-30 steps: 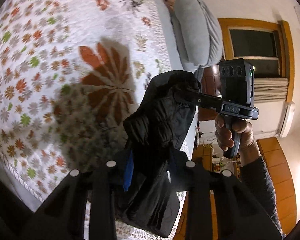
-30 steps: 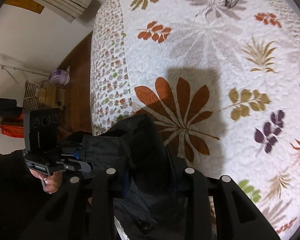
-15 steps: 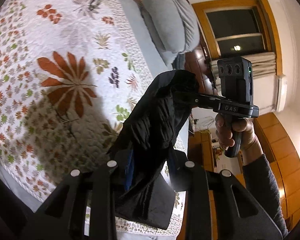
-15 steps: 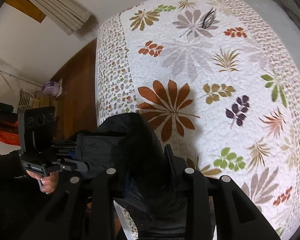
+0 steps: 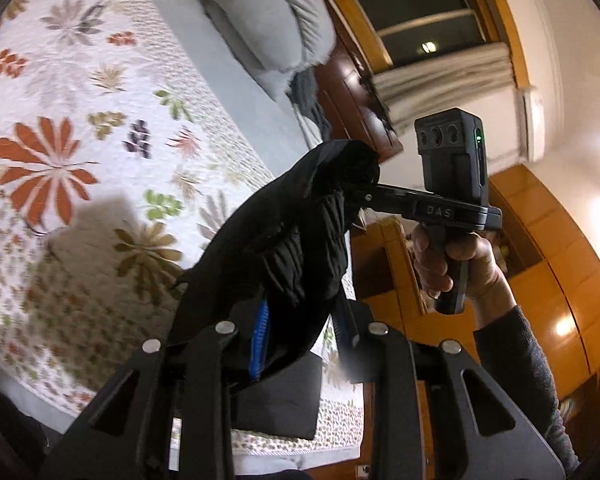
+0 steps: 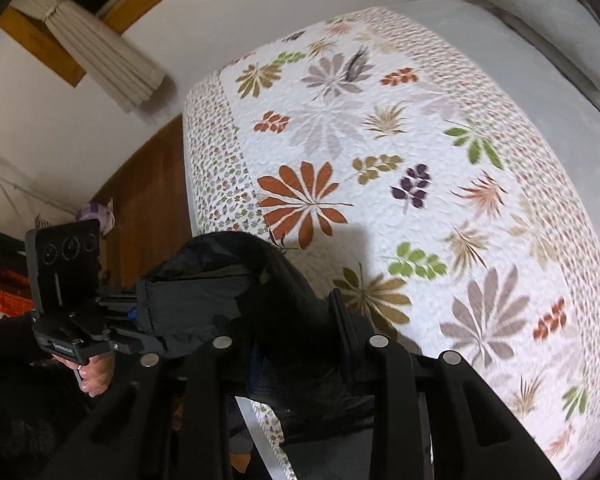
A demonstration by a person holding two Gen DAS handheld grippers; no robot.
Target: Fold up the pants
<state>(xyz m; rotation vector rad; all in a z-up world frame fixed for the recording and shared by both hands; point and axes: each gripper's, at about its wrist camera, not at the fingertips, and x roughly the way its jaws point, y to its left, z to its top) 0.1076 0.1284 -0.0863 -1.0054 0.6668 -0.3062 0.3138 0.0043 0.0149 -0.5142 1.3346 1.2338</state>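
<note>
Both views have swung further over the bed point(image 6: 500, 80) since a second ago. The black pants point(image 5: 300, 248) hang bunched above its quilt, stretched between the left tongs point(image 5: 300, 340) and right tongs point(image 6: 296, 336), each clamped on the fabric.

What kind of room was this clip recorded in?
Most likely a bedroom at home: a bed under a floral quilt, a grey pillow at its head, and a wood-framed window with a bunched curtain beneath it.
</note>
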